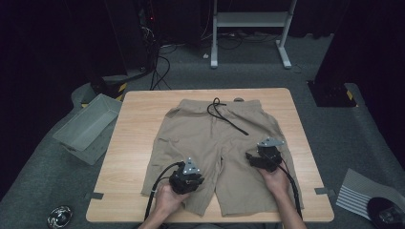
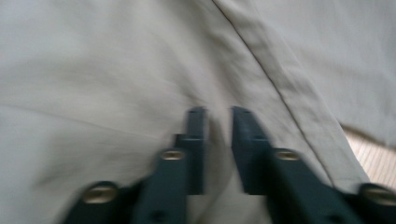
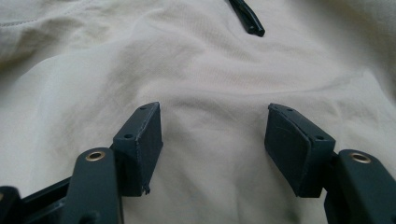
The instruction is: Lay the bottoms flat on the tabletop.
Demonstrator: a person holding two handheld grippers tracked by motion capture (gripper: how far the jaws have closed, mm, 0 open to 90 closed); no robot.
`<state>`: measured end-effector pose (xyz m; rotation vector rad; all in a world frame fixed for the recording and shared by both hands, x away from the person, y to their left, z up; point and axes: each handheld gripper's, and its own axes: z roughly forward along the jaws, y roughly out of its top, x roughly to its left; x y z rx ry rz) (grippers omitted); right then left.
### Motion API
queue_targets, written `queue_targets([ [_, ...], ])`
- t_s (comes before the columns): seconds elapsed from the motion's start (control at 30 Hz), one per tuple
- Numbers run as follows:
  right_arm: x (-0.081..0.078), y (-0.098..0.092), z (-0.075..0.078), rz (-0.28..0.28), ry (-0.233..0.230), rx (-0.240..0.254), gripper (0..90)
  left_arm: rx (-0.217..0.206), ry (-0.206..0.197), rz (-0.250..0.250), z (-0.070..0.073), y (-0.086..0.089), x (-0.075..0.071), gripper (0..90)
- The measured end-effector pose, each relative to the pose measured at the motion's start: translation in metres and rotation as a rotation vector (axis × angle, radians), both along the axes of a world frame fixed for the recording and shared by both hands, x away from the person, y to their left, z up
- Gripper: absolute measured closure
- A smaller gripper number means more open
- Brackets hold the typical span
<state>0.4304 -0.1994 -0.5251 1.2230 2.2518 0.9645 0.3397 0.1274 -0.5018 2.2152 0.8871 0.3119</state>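
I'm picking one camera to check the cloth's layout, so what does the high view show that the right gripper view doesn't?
The high view alone takes in the whole pair of tan shorts spread on the wooden table, the left hand-held gripper on one leg, both hands, and a grey bin on the floor beside the table. The right gripper view alone gives the close look: the right hand-held gripper with its jaws wide apart over bare, wrinkled fabric, nothing pinched between them. Both share the shorts and the black drawstring, whose tip lies loose on the cloth.

Black gripper [image 1: 187,177], grey triangular plate
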Motion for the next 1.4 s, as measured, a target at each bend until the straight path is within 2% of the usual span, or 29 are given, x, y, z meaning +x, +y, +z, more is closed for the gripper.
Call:
queue_targets([
  [0.07,0.0,0.0,0.0,0.002,-0.002,-0.002,36.5,-0.022,-0.026,0.074,0.008,0.014,0.002,61.9],
  [0.17,0.0,0.0,0.0,0.001,-0.002,-0.001,36.5,-0.018,-0.039,0.201,0.014,0.041,0.01,54.5],
  [0.3,0.0,0.0,0.0,0.002,-0.002,-0.001,36.5,0.021,-0.046,0.315,0.011,0.067,0.017,52.0],
  [0.43,0.0,0.0,0.0,0.001,-0.002,-0.002,36.5,0.077,-0.013,0.39,-0.001,0.083,0.024,52.2],
  [0.53,0.0,0.0,0.0,0.0,0.0,-0.001,36.4,0.118,0.021,0.398,-0.009,0.088,0.026,61.4],
  [0.6,0.0,0.0,0.0,0.001,-0.002,-0.002,36.5,0.092,0.02,0.385,-0.011,0.093,0.023,73.3],
  [0.7,0.0,0.0,0.0,0.001,-0.002,-0.002,36.4,0.129,0.016,0.38,-0.01,0.096,0.02,88.4],
  [0.9,0.0,0.0,0.0,0.003,-0.002,-0.002,36.4,0.139,0.068,0.376,-0.006,0.107,0.016,89.8],
  [1.0,-0.001,0.0,0.0,0.013,-0.002,-0.003,36.4,0.151,0.092,0.363,-0.004,0.107,0.011,89.8],
  [1.1,-0.004,0.0,0.0,0.023,0.0,0.002,36.3,0.155,0.102,0.353,-0.003,0.106,0.007,89.6],
  [1.17,-0.007,-0.001,0.0,0.033,0.004,0.004,36.3,0.125,0.088,0.355,0.0,0.108,0.007,86.8],
  [1.23,-0.009,-0.003,0.001,0.051,0.013,-0.004,36.8,0.076,0.065,0.36,0.004,0.108,0.01,74.4],
  [1.3,-0.01,-0.006,0.005,0.04,0.041,-0.029,38.8,0.031,0.025,0.371,0.009,0.105,0.018,62.3],
  [1.33,-0.01,-0.007,0.006,0.037,0.038,-0.04,39.4,-0.001,-0.003,0.365,0.012,0.102,0.025,57.8],
  [1.4,-0.009,-0.013,0.008,0.012,0.033,-0.052,40.1,-0.024,-0.035,0.37,0.014,0.097,0.035,51.9],
])
